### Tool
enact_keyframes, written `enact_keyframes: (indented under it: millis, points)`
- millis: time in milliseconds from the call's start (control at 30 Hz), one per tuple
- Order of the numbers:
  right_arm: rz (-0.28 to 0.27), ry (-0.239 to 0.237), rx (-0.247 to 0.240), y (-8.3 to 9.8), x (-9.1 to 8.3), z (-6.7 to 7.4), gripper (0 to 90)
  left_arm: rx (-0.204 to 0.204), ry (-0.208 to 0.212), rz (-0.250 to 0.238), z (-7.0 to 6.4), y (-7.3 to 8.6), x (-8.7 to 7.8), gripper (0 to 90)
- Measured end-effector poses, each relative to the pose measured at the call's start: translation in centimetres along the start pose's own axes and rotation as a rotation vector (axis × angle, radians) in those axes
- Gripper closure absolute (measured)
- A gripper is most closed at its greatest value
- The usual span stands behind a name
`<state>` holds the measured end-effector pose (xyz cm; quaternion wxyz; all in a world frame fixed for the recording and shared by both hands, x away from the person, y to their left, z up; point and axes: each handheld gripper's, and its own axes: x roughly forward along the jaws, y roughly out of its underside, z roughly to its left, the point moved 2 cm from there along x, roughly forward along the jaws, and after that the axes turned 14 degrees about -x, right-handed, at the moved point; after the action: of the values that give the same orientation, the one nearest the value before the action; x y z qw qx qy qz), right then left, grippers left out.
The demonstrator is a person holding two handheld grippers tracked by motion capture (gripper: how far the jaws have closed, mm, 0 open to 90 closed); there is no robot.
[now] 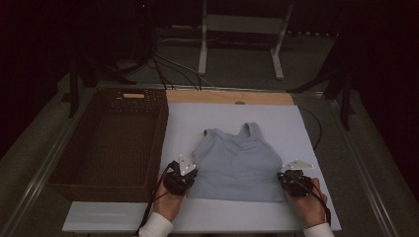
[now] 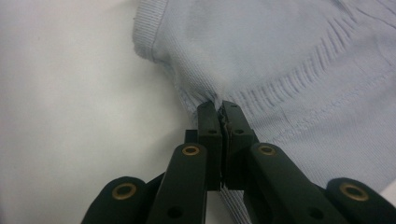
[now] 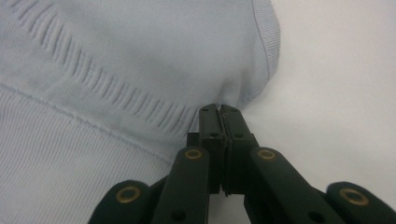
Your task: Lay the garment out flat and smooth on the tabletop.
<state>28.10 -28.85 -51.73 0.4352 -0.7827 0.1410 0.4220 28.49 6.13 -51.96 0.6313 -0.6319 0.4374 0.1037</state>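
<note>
A pale blue knit tank top [image 1: 237, 160] lies flat on the white board [image 1: 306, 128], straps pointing away from me. My left gripper [image 1: 184, 174] sits at the top's left side edge and is shut on a pinch of the fabric [image 2: 219, 95], just below the armhole. My right gripper [image 1: 292, 177] is at the right side edge, shut on the fabric [image 3: 223, 100] there. In both gripper views the black jaws stand closed together with the knit bunched between their tips.
A dark brown wicker basket [image 1: 74, 163] stands to the left of the board, its near right corner close to my left hand. A wooden strip [image 1: 230, 97] runs along the board's far edge. Metal stand legs [image 1: 202, 54] and cables lie beyond the table.
</note>
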Motion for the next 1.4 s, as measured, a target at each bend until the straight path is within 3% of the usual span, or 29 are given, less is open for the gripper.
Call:
enact_keyframes:
  millis: [133,200,267,333,367,400,667,833,967,1067,1100,1167,1400]
  points:
    - [0.000,0.005,-0.008,0.0,0.0,0.2,89.0,-0.019,0.004,-0.006,-0.1,0.1,0.0,86.4]
    - [-0.007,-0.002,0.005,0.0,-0.2,0.3,85.0,-0.029,0.006,-0.013,0.0,0.1,-0.3,76.6]
    - [-0.014,-0.003,0.018,0.1,-0.4,0.4,74.3,-0.050,0.023,-0.021,0.2,0.2,-0.6,67.6]
    - [-0.029,-0.015,0.042,0.3,-0.7,0.3,61.8,-0.062,0.037,-0.024,0.2,0.3,-0.9,64.2]
    - [-0.029,-0.015,0.042,0.3,-0.7,0.3,61.8,-0.062,0.037,-0.024,0.2,0.3,-0.9,62.5]
    - [-0.034,-0.020,0.059,0.5,-1.0,0.3,56.1,-0.060,0.041,-0.025,0.1,0.4,-1.0,61.6]
    - [-0.016,-0.068,0.076,1.7,-1.4,0.9,53.6,-0.045,0.050,0.007,0.0,1.3,-0.8,48.3]
    - [-0.003,-0.117,0.108,2.2,-1.4,0.8,62.0,-0.052,0.049,0.036,0.0,1.5,-0.5,49.6]
    - [-0.007,-0.169,0.132,2.4,-1.5,0.7,74.8,-0.070,0.074,0.093,0.1,1.7,-0.1,60.4]
    - [-0.007,-0.172,0.135,2.5,-1.7,0.6,84.2,-0.069,0.074,0.110,0.0,1.7,-0.2,71.8]
    - [-0.007,-0.174,0.133,2.5,-1.7,0.7,84.8,-0.070,0.082,0.113,0.1,1.6,-0.3,79.0]
    - [-0.006,-0.169,0.124,2.5,-1.8,0.8,85.2,-0.064,0.082,0.115,0.0,1.5,-0.5,83.8]
    - [-0.010,-0.177,0.115,2.7,-2.4,1.1,85.5,-0.061,0.083,0.106,-0.1,1.5,-1.1,85.1]
